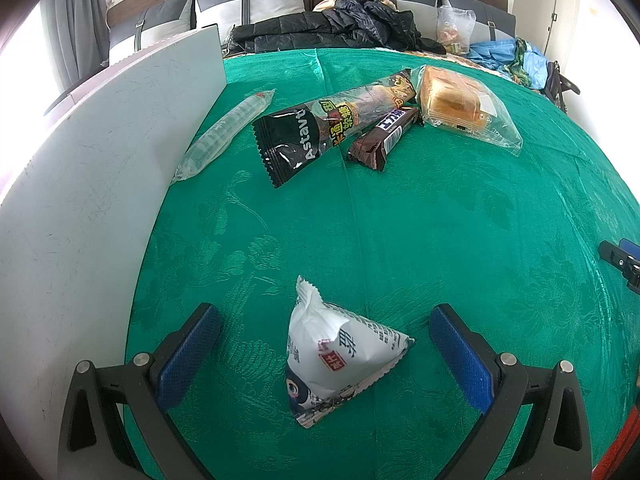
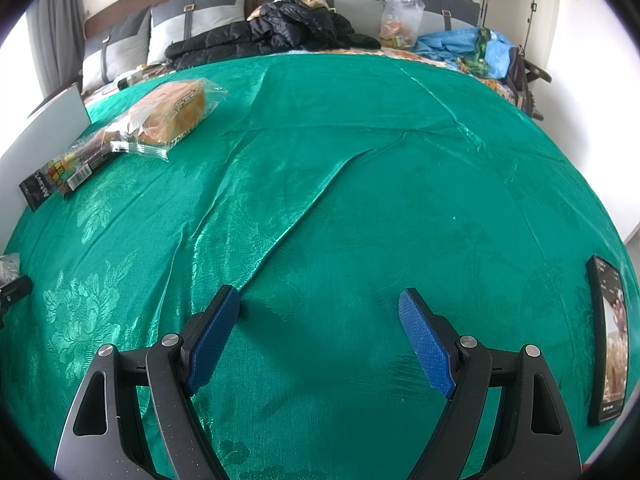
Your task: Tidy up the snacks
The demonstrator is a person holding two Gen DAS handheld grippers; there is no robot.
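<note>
**A:** What lay on your left side?

**B:** A white board (image 1: 100,184) stood on edge along the left of the green bedspread (image 1: 440,240). Just beside it, at the far left, lay a clear sleeve of stacked cups (image 1: 224,136). To its right sat a long black snack packet (image 1: 320,128), then a brown chocolate bar (image 1: 384,136) touching that packet, and furthest right a bagged bread loaf (image 1: 460,108) against the bar's far end.

**A:** And your left jaws?

**B:** My left gripper (image 1: 324,320) had its jaws spread wide. A white triangular snack pouch (image 1: 340,356) lay on the bedspread between the blue pads (image 1: 188,352), near me, touching neither one.

**A:** What did the right side show?

**B:** From my right view, the black packet (image 2: 52,176) and the loaf (image 2: 172,116) sat far off to the left, well apart from me. My right gripper (image 2: 320,304) also had its jaws spread, with only bare green cloth (image 2: 360,200) between the pads (image 2: 428,348). A phone (image 2: 610,340) lay at the near right edge of the bedspread, screen up.

**A:** Anything at the far end?

**B:** A black puffer jacket (image 2: 280,28) was heaped by grey pillows (image 2: 200,16), with a clear bag of food (image 2: 400,24) and a blue bag (image 2: 468,48) to its right.
</note>
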